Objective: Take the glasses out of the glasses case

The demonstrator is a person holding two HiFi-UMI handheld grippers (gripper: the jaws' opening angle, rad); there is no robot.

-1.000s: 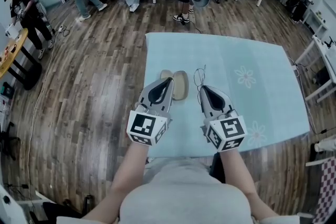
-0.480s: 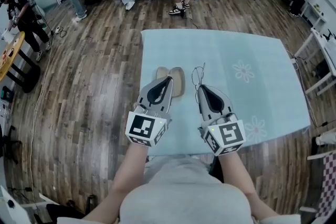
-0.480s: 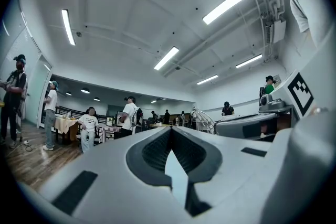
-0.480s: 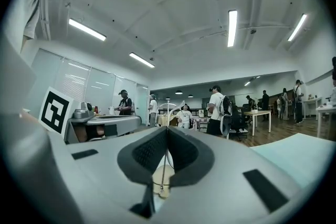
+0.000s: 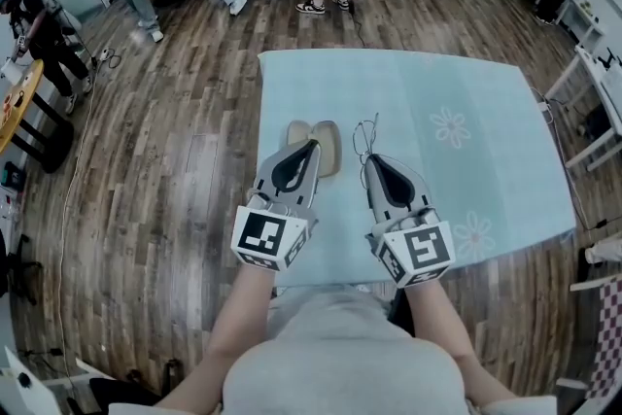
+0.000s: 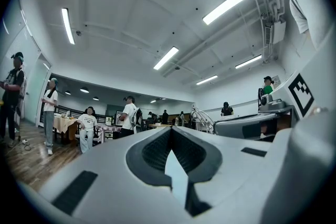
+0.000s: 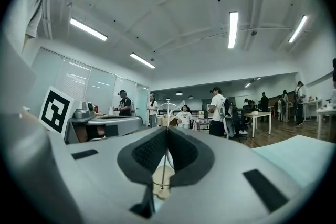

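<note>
We see the right claw (image 5: 370, 158) clenched on a thin wire part of the glasses (image 5: 362, 141), just beside the open glasses case (image 5: 328, 139) on the bench (image 5: 466, 102). Left claw (image 5: 312, 147) is clenched, empty, over the case. We judge the removal nearly done. Next: set the glasses on bare cloth, clear of the case.

Open tan glasses case (image 5: 318, 139), wire glasses (image 5: 365, 139) beside
</note>
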